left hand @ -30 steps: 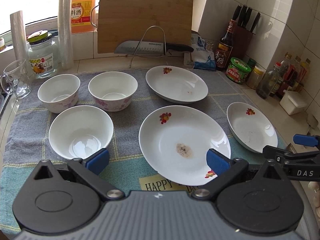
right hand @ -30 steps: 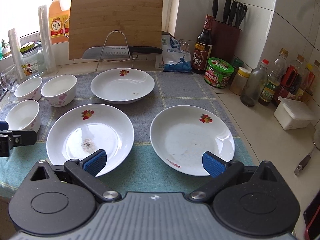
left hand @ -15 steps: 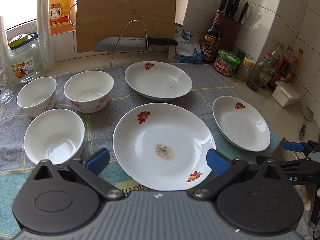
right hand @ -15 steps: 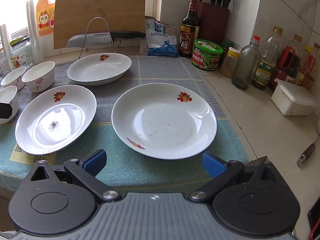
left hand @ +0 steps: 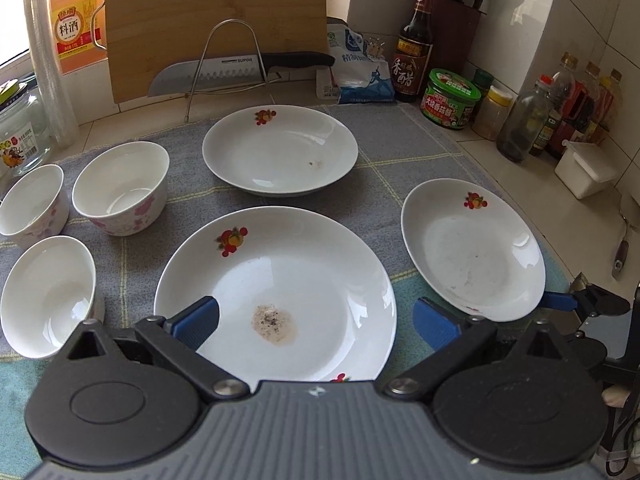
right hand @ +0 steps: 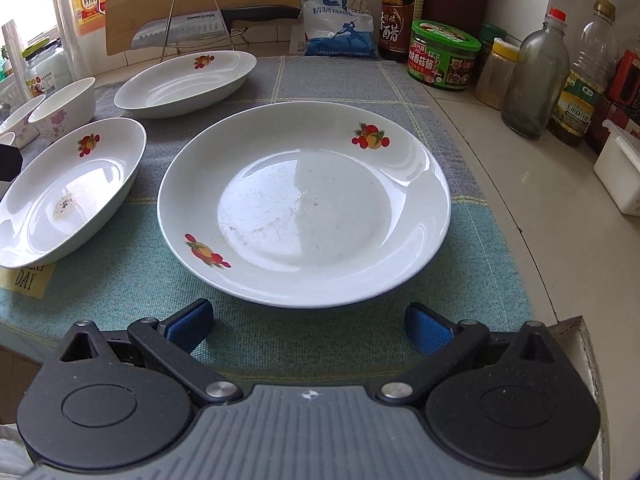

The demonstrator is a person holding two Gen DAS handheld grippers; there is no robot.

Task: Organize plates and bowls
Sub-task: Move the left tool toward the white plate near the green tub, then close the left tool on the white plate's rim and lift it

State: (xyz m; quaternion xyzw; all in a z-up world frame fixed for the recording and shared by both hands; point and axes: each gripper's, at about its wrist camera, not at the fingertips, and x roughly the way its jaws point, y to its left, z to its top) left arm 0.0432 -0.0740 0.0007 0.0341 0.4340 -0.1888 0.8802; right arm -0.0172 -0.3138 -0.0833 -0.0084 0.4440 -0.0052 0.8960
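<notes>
Surveying near to far, findings as follows.

Left tool (left hand: 316,322): released, blue pads spread wide, holding nothing; poised over the near rim of the stained plate, one pad above its left edge, the other off its right edge.

Right tool (right hand: 308,326): released, pads wide apart, empty; positioned just short of the near rim of the right plate, not touching it.

Stained plate (left hand: 280,280): flat on the towel, nearest the left tool; brown speckled residue at centre, fruit motif on the rim.

Right plate (right hand: 304,204): flat on the green portion of the towel, faint dried smears inside, two fruit motifs; apart from the stained plate beside it.

Near bowl (left hand: 44,296): plain white, upright, left of the stained plate.

Floral bowls: two, upright, side by side behind the near bowl; the right one (left hand: 120,186), the left one (left hand: 30,204) at the frame edge.

Far plate (left hand: 280,150): flat on the grey portion of the towel, small spot inside.

Towel (right hand: 280,336): spread across the tabletop (right hand: 532,184) under all crockery.

Background: cleaver (left hand: 208,74) on a wire rack, against a cutting board (left hand: 216,8); jars and bottles along the tiled wall.
</notes>
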